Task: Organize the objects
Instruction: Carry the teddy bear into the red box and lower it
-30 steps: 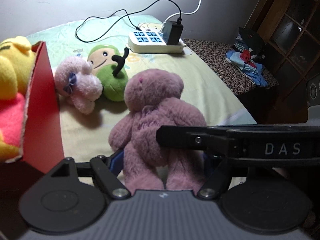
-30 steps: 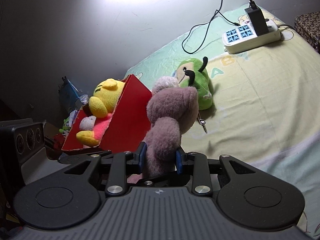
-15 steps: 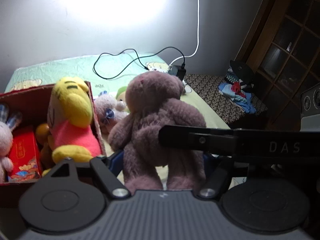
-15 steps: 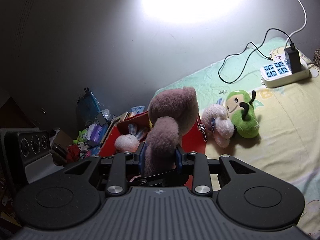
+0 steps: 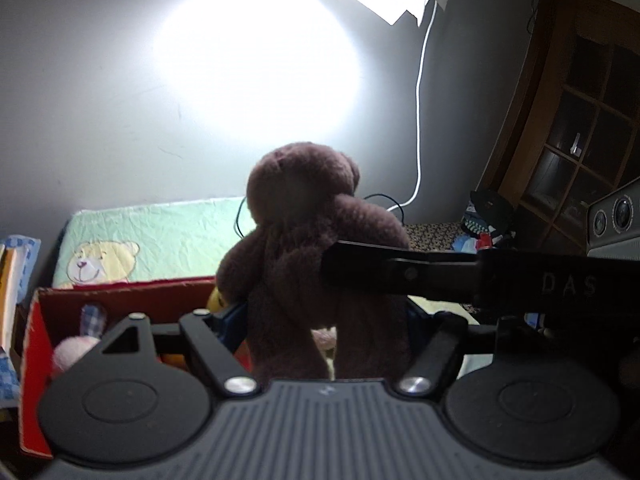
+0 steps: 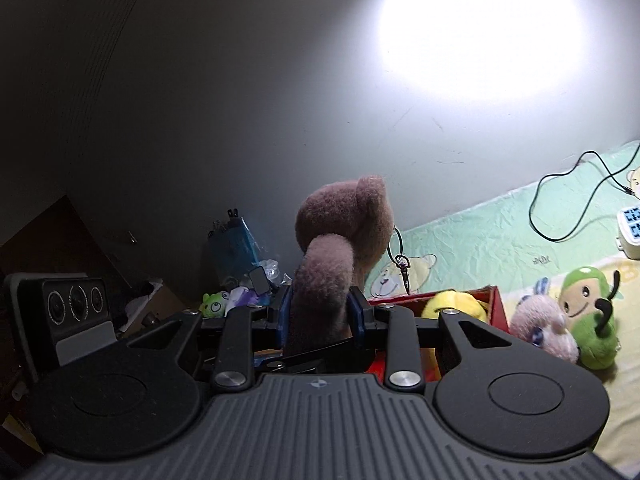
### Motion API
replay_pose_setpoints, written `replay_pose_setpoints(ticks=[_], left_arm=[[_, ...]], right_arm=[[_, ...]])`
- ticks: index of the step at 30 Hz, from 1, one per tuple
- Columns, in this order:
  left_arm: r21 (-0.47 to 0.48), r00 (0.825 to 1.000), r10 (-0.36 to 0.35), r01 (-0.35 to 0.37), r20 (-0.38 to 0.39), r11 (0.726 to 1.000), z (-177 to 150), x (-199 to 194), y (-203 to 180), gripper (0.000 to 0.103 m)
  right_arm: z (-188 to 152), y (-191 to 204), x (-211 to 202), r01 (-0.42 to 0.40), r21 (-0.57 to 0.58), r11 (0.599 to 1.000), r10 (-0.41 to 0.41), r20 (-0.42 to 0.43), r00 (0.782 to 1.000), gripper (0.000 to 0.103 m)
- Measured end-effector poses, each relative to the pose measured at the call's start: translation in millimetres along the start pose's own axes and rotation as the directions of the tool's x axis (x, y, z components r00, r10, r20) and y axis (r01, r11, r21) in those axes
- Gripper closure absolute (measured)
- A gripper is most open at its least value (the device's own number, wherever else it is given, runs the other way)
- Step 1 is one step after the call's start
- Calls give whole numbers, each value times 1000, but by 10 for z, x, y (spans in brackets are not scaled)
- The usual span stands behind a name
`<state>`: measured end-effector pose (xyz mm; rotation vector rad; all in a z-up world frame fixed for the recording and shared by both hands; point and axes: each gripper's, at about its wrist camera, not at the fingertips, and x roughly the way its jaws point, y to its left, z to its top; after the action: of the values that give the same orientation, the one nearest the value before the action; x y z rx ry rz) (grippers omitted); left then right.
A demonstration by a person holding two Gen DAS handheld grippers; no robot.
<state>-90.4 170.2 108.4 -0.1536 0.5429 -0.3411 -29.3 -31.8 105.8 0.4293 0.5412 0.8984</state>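
Gripping the mauve teddy bear [image 5: 316,240] from two sides, we have both tongs closed on it. Our left gripper [image 5: 326,330] pinches the bear's lower body and legs between its blue pads [image 5: 234,320], and our right gripper [image 6: 320,312] squeezes a limb [image 6: 322,280] between its own blue pads [image 6: 285,312]; in the left wrist view the right tool's black finger [image 5: 400,274] lies across the bear's flank. The bear hangs upright in the air, clear of the bedding, with a small metal clip [image 6: 402,268] dangling from a cord at its neck.

Just below and beyond it sits the red cardboard box [image 5: 34,344], which we see holding a yellow plush toy [image 6: 452,304] and a pale pink plush with a checked ear [image 5: 76,348]. To the right of the box, on the green printed sheet [image 6: 480,236], lie a pink plush [image 6: 540,328] and a green plush [image 6: 588,320], touching each other. Farther off are a black cable [image 6: 568,204] and a white power strip [image 6: 630,228]. A bright patch of light falls on the grey wall [image 5: 100,120], and a wooden cabinet [image 5: 580,120] stands at the far right.
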Motion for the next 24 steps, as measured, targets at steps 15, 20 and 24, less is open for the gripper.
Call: replay_pose_setpoints(ticks=[15,20,24], left_arm=[[-73,991,102,-108,-84,991,-76,160,848,29],[-105,979,83,-104,-188,989,-310,455,1026,29],[-120,963,69,-103,-261,987,-472,675,1145,29]], right_arm=[[-285,-45,916,34,28,999,-30,-113,993,71],[-476,-173,1093,104,24,994,-97,-195,976,71],[-558,-264,1217,153,27,988,-141,-255,957,71]])
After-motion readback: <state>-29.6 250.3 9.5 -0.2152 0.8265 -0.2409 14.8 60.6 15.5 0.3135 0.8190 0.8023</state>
